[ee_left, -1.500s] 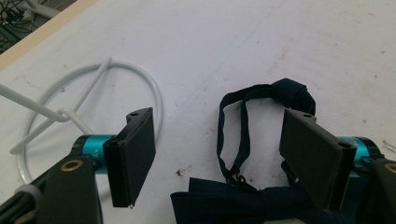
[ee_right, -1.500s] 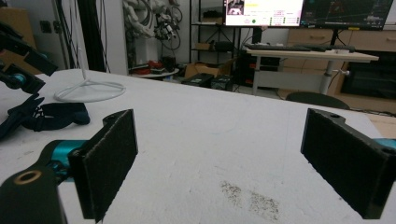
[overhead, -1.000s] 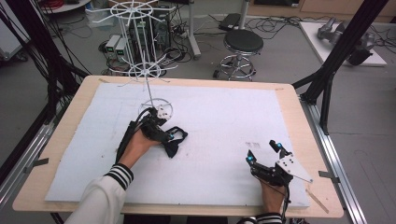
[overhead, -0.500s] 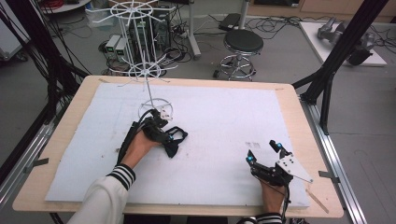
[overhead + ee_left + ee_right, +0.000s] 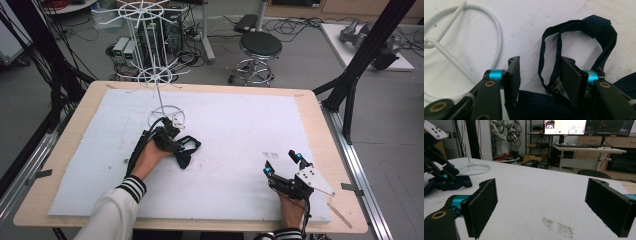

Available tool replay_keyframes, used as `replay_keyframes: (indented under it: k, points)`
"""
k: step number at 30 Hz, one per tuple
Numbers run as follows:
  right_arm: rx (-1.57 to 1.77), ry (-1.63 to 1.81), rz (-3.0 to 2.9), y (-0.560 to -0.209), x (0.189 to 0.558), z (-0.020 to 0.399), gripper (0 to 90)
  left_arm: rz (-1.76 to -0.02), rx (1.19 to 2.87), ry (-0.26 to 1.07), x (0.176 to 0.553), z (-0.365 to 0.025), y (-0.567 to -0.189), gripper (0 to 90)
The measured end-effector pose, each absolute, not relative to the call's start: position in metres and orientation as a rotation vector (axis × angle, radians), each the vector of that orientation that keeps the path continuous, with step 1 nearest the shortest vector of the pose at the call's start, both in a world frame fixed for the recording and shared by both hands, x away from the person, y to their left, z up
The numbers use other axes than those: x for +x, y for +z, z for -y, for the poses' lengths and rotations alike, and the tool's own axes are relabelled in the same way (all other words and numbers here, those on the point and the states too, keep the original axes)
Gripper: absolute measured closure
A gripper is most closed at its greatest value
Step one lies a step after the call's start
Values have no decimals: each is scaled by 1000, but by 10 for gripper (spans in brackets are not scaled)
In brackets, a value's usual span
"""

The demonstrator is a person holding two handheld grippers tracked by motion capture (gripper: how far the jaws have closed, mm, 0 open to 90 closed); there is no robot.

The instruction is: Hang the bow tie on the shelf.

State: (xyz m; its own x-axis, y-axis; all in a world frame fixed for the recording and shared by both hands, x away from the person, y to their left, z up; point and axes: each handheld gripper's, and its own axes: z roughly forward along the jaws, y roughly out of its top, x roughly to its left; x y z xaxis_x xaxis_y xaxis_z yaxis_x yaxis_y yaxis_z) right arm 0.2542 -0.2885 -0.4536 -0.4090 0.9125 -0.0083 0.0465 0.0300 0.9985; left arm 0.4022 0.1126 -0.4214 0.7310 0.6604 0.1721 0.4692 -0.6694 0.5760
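Left gripper (image 5: pixel 539 82) jaws have just been closing over the navy bow tie (image 5: pixel 584 32) beside the rack base (image 5: pixel 461 47); not yet clamped. Grasp looks imminent. Right gripper (image 5: pixel 541 207) gapes, idle.

This is a lab: a wooden table (image 5: pixel 310 100) topped with white foam board stands inside a black metal frame (image 5: pixel 367 47), with cables (image 5: pixel 65 75) and electronics on the grey floor and desks with monitors (image 5: pixel 609 127) beyond the right gripper (image 5: pixel 541 202).
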Motion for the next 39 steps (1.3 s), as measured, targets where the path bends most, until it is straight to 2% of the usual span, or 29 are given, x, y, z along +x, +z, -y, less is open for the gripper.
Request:
replay_keyframes:
  k: [10, 22, 32, 39]
  points:
    - [1004, 1472, -1563, -454, 254, 289, 100, -864, 2431, 479, 403, -112, -423, 622]
    - [1006, 1472, -1562, -454, 254, 289, 100, -895, 2405, 417, 403, -111, -424, 855]
    - [1011, 1475, -1562, -454, 254, 289, 100, -869, 2391, 418, 401, -113, -421, 876]
    - [1011, 1475, -1562, -454, 254, 289, 100, -845, 2296, 452, 392, -118, -417, 876]
